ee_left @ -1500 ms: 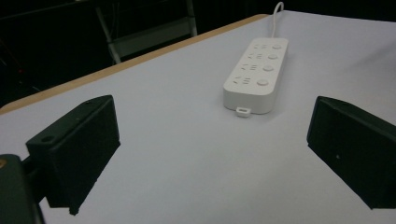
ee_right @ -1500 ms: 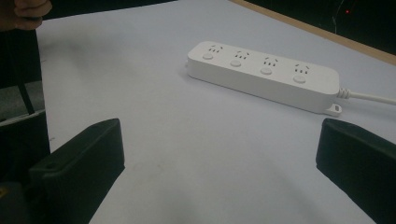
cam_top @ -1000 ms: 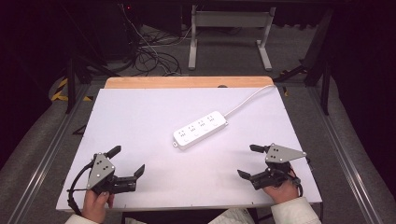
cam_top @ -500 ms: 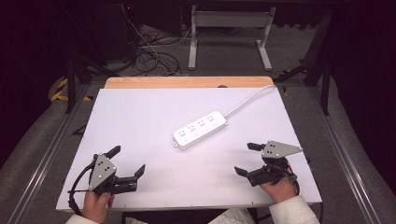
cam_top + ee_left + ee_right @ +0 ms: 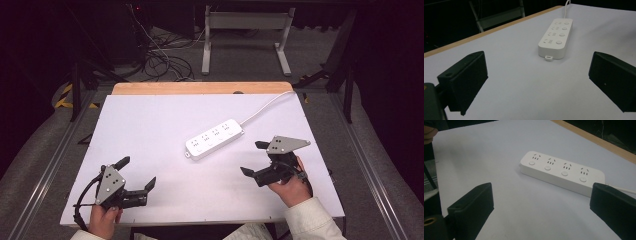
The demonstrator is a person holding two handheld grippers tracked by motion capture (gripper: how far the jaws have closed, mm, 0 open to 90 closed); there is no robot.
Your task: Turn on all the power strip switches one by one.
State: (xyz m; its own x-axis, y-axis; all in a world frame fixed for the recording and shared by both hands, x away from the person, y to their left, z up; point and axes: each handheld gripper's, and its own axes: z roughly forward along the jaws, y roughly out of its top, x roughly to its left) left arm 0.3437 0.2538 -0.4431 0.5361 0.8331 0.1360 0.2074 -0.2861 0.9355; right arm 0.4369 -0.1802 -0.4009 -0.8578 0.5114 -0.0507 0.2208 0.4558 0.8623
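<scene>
Power strip (image 5: pixel 215 138), flat on the white bench (image 5: pixel 150 125): rigid, light, smooth plastic, likely slippery; best pinched across its narrow width, clear of the cord (image 5: pixel 265 106). Left claw (image 5: pixel 136 174) and right claw (image 5: pixel 251 157) both spread, empty.

A lab-like recording room: a white-topped wooden-edged table (image 5: pixel 150 125) on grey carpet, tangled black cables (image 5: pixel 160 60) and a grey metal stand (image 5: pixel 245 35) in darkness behind.

No lettering, brand or number can be read on the white power strip (image 5: pixel 215 139) or the table (image 5: pixel 150 130).
</scene>
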